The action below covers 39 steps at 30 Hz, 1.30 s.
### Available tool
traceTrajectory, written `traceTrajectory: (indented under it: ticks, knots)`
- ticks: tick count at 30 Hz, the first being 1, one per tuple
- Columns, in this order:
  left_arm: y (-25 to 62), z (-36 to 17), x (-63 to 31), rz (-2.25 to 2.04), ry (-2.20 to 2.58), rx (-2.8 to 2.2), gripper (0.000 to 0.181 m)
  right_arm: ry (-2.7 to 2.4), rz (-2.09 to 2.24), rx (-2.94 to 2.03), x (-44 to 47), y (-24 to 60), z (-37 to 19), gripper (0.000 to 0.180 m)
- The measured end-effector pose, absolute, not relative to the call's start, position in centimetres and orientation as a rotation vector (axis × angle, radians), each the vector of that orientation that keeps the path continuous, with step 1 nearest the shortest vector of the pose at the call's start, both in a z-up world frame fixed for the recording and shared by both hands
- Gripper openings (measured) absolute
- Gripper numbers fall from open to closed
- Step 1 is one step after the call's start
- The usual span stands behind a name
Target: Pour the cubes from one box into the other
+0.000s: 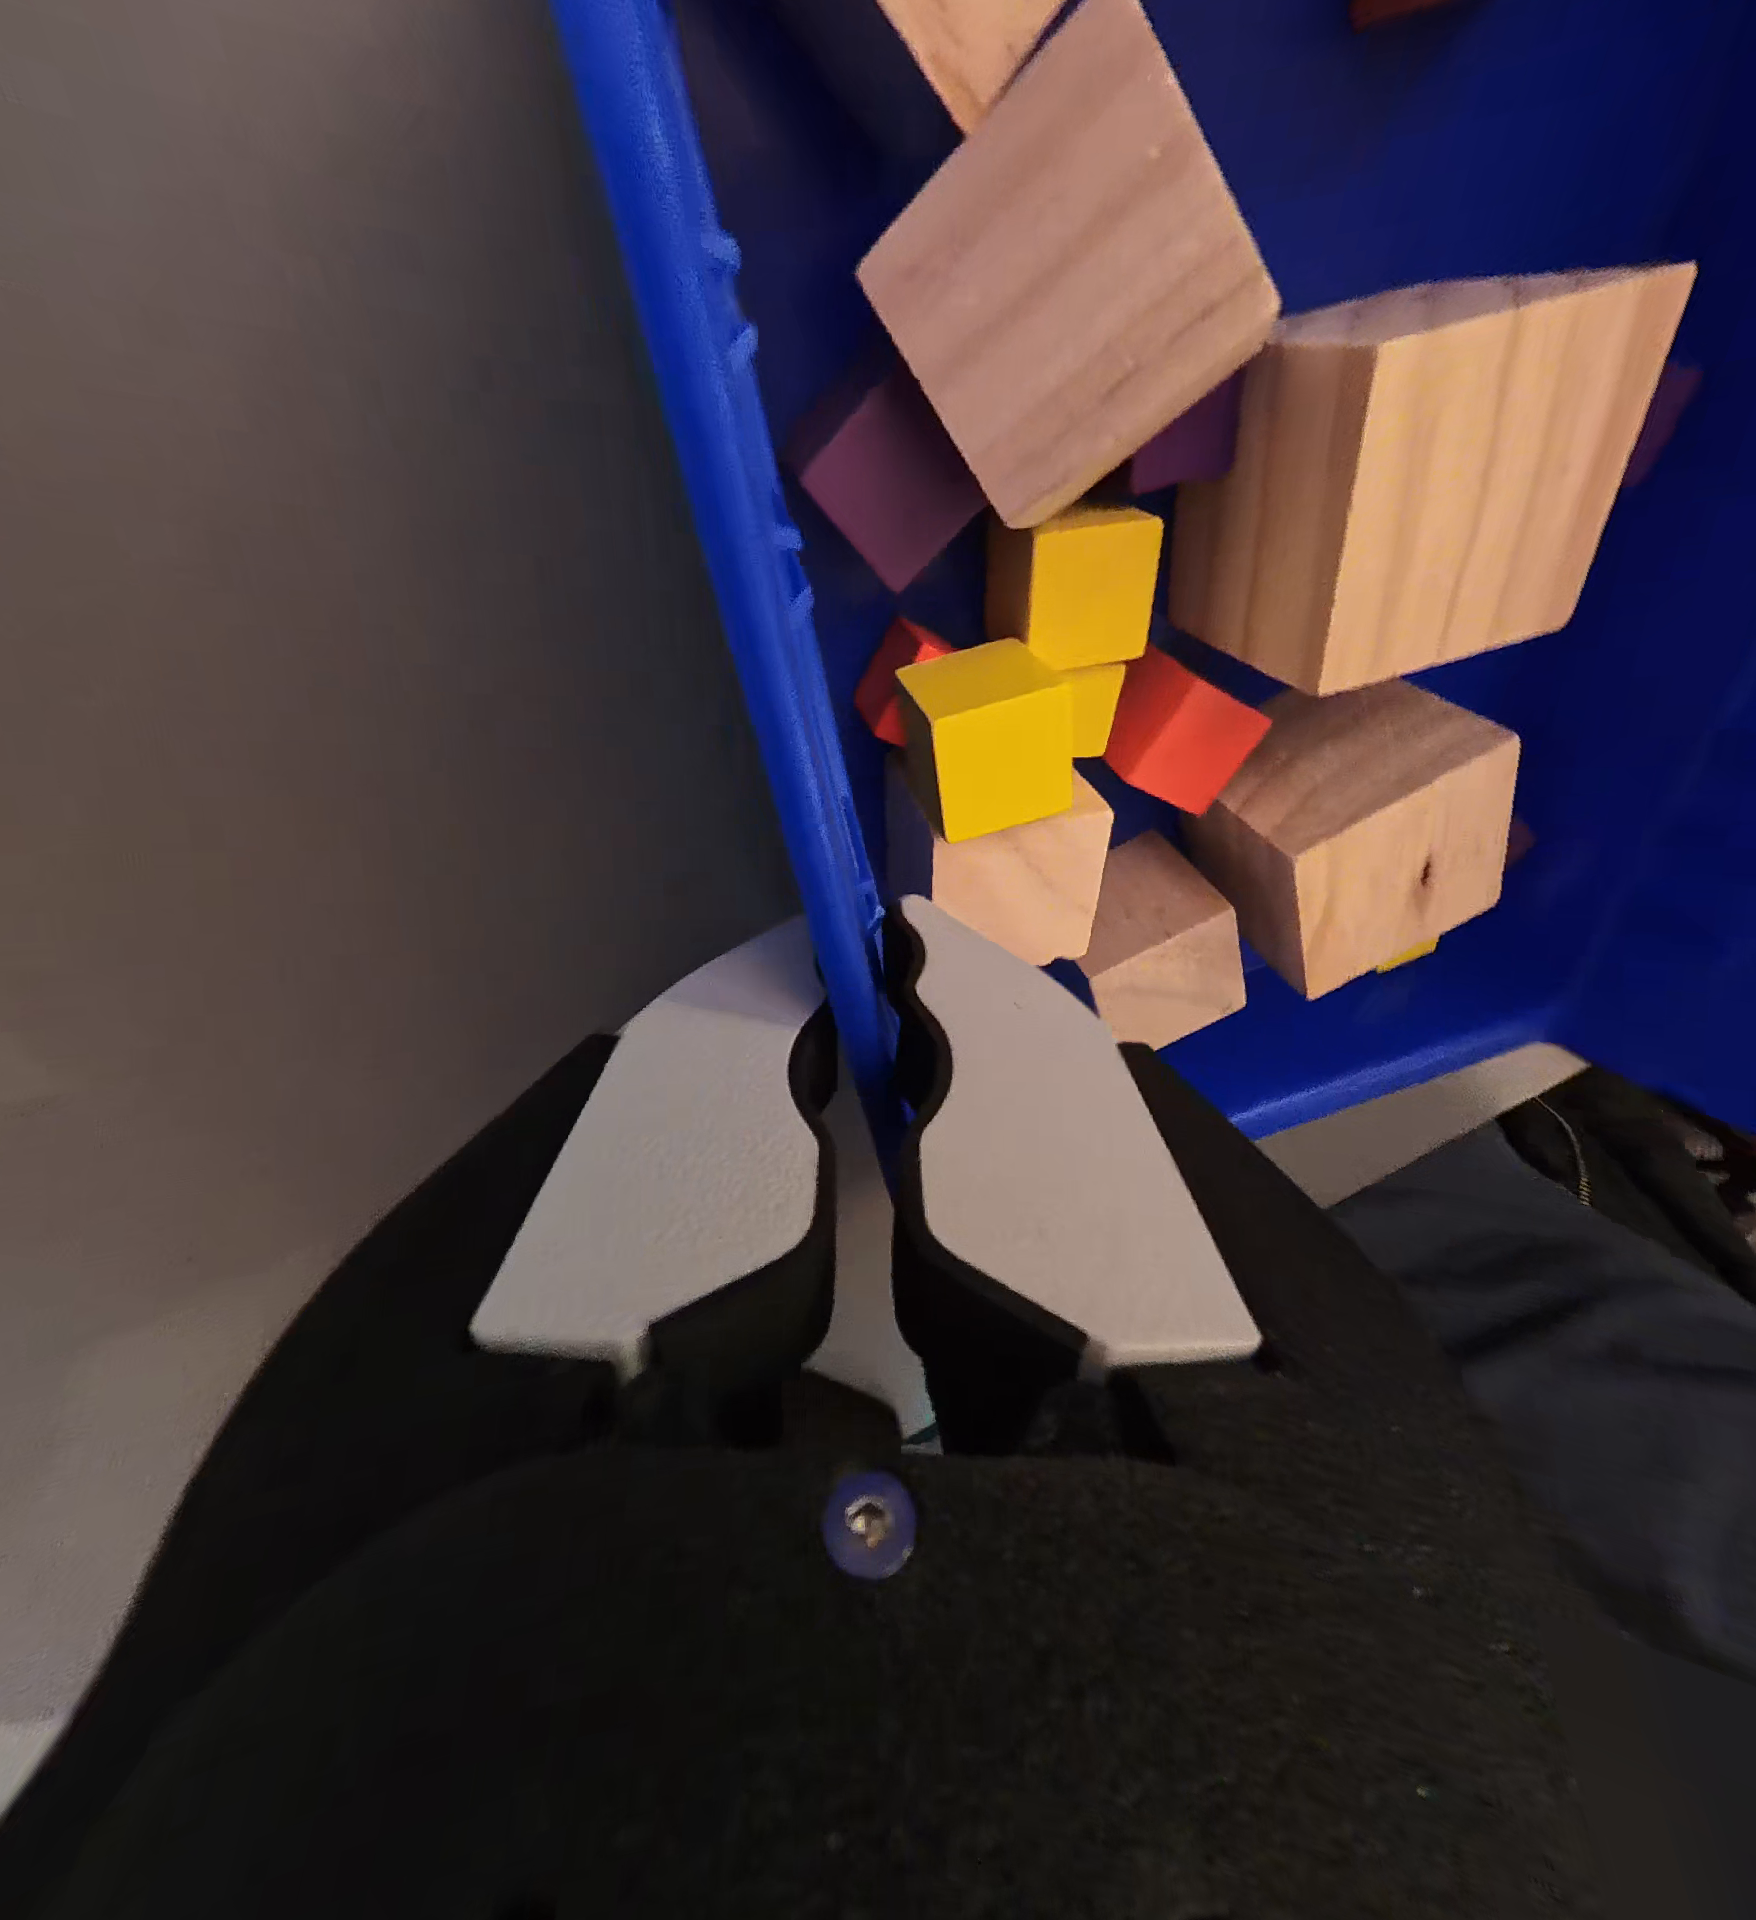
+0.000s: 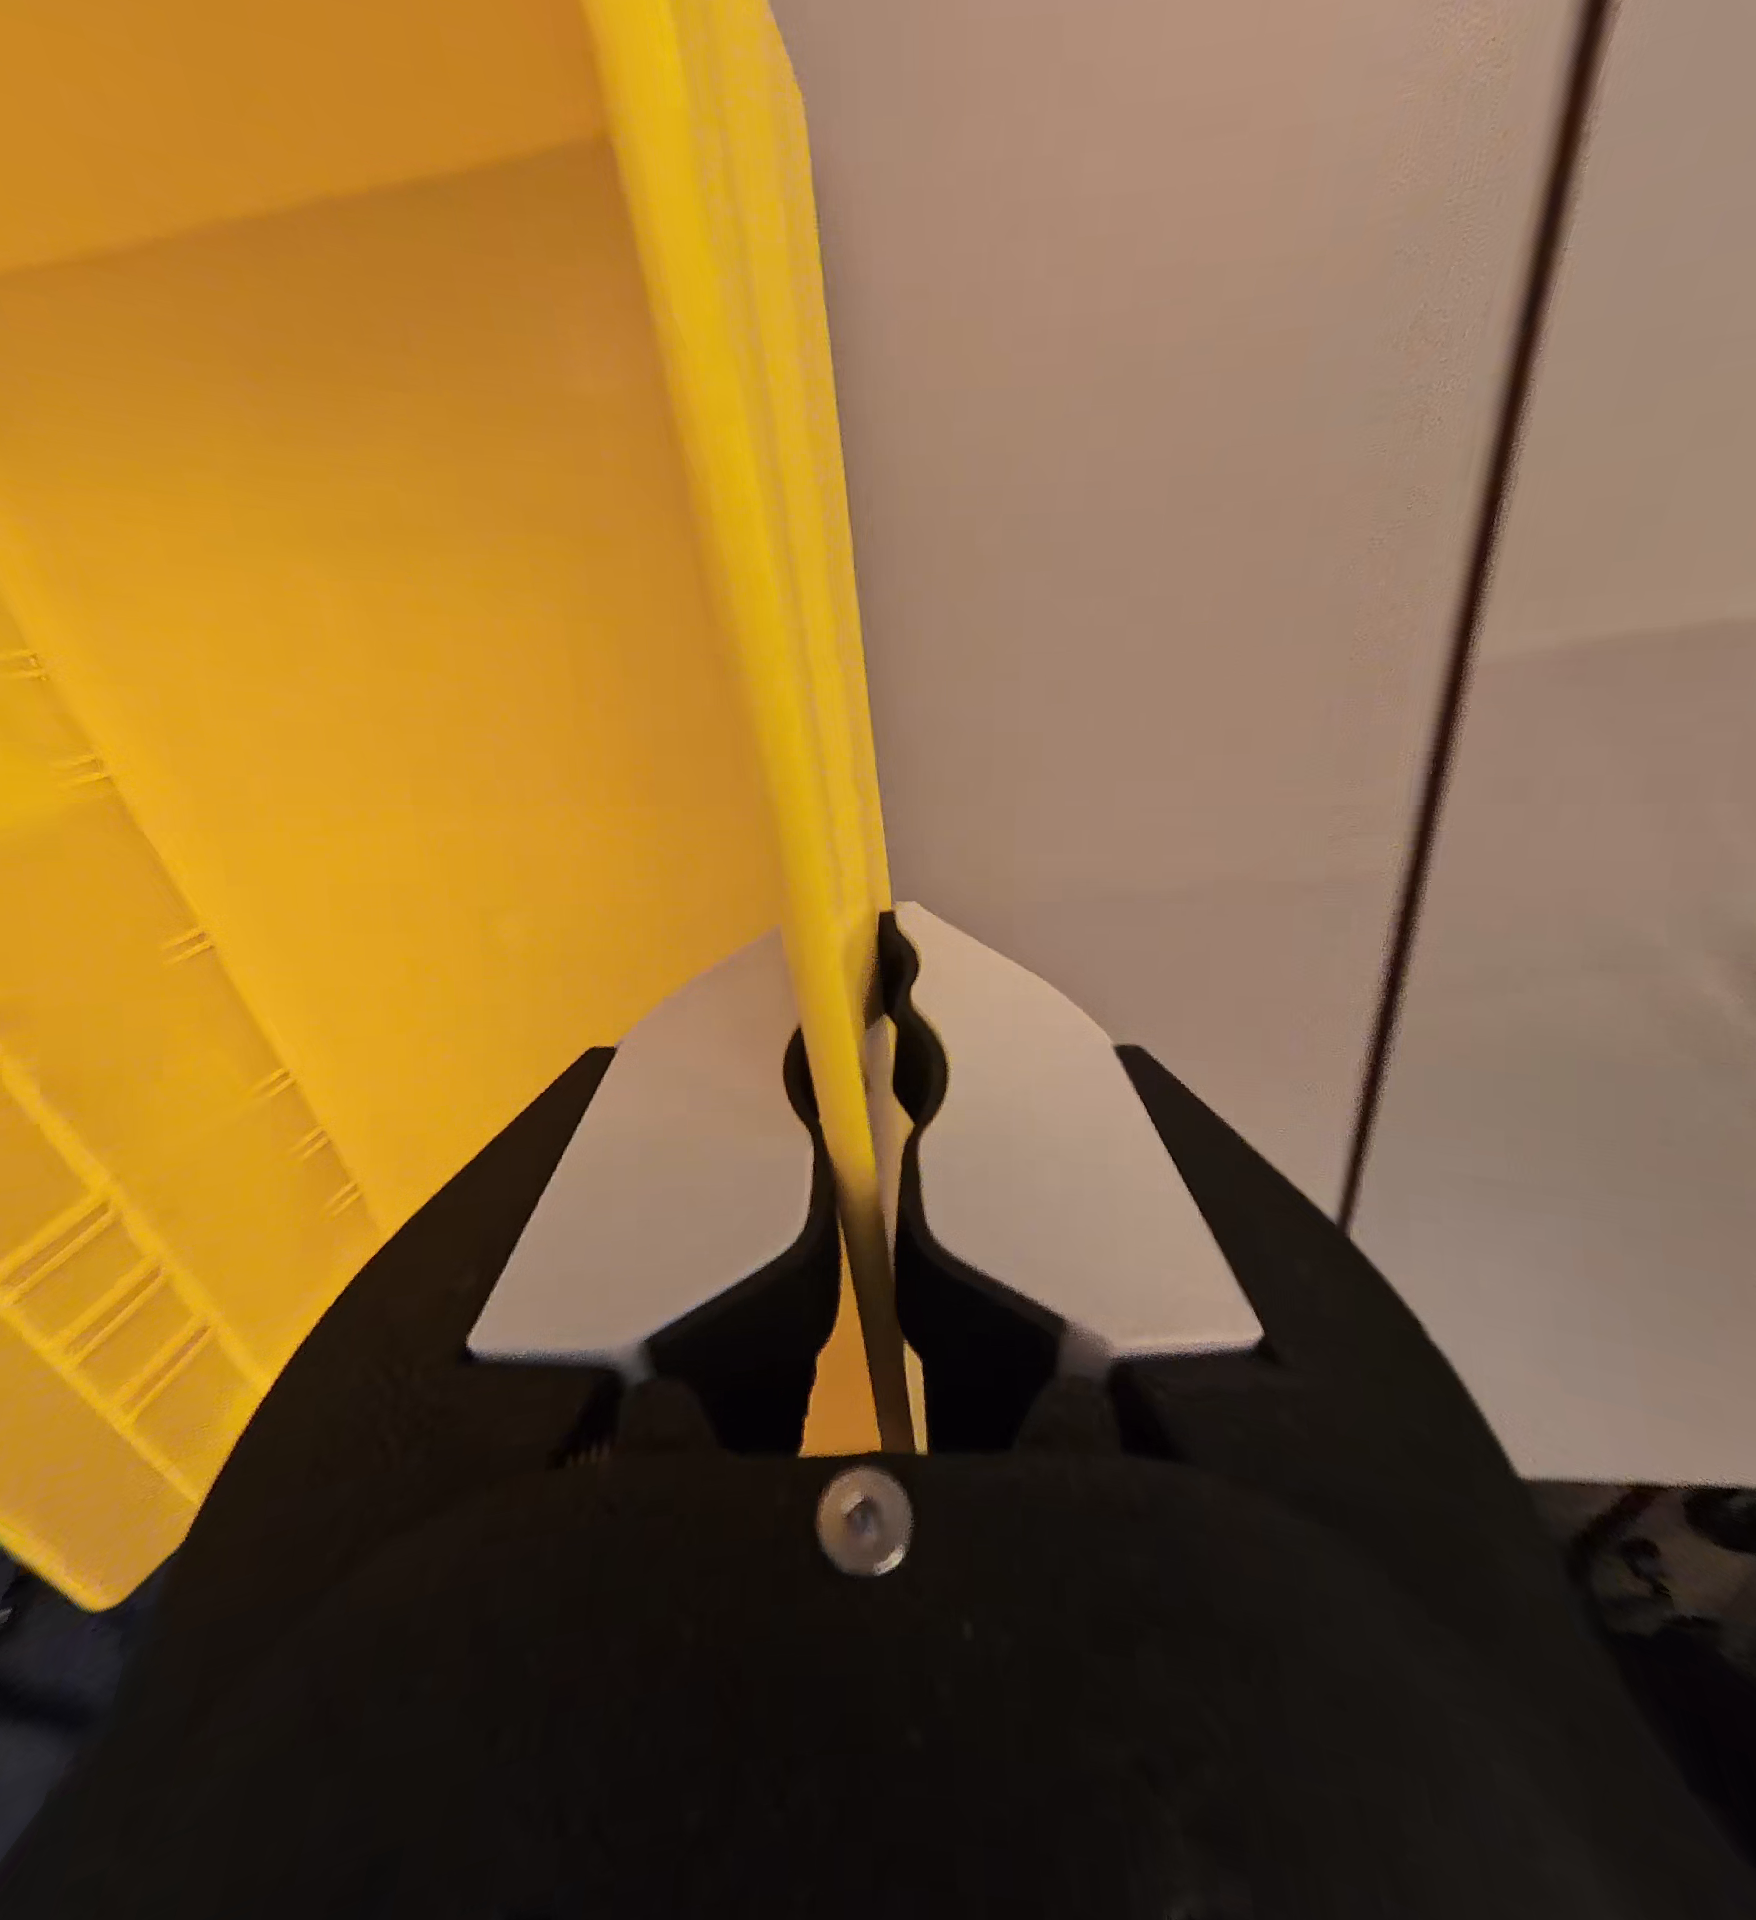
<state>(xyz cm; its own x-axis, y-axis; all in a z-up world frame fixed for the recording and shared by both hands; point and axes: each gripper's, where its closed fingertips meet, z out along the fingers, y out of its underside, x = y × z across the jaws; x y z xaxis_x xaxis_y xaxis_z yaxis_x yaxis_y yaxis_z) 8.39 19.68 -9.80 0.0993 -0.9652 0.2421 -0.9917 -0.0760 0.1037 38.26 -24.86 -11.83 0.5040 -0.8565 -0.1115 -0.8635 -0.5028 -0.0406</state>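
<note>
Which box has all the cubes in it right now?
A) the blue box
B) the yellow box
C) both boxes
A: the wooden, yellow, red and purple cubes all show inside the blue box, while the part of the yellow box in view holds none.

A plain grey wall (image 1: 282, 623) fills the space left of the jaws in the left wrist view. In the right wrist view, a pale wall (image 2: 1165, 520) lies right of the jaws, crossed by 1 thin dark line (image 2: 1476, 623) running top to bottom.
</note>
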Motion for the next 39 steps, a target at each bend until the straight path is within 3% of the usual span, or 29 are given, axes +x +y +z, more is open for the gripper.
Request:
traceTrajectory:
  ticks: [14,24,28,33,36,39]
  knots:
    - [38.1,-9.5,-5.7,0.249,-1.636,2.537,0.005,1.311,0.191,-2.692,34.1,-12.1,-12.7,0.005]
    - [44.2,-9.4,-12.3,0.321,-1.532,2.643,0.005,1.295,0.26,-2.717,29.4,-6.5,-11.9,0.011]
    - [44.8,-9.4,-13.3,0.334,-1.556,2.641,0.006,1.262,-0.061,-2.578,32.3,-5.2,-7.2,0.025]
    - [44.8,-9.4,-13.2,0.362,-1.565,2.633,0.007,0.891,-0.467,-2.271,31.4,3.3,4.0,0.036]
    - [44.9,-9.5,-13.2,0.346,-1.579,2.643,0.007,0.631,-0.34,-2.061,25.0,12.3,8.7,0.064]
    - [45.0,-9.6,-13.2,0.298,-1.611,2.667,0.006,0.53,-0.051,-2.007,17.5,20.1,8.9,0.066]
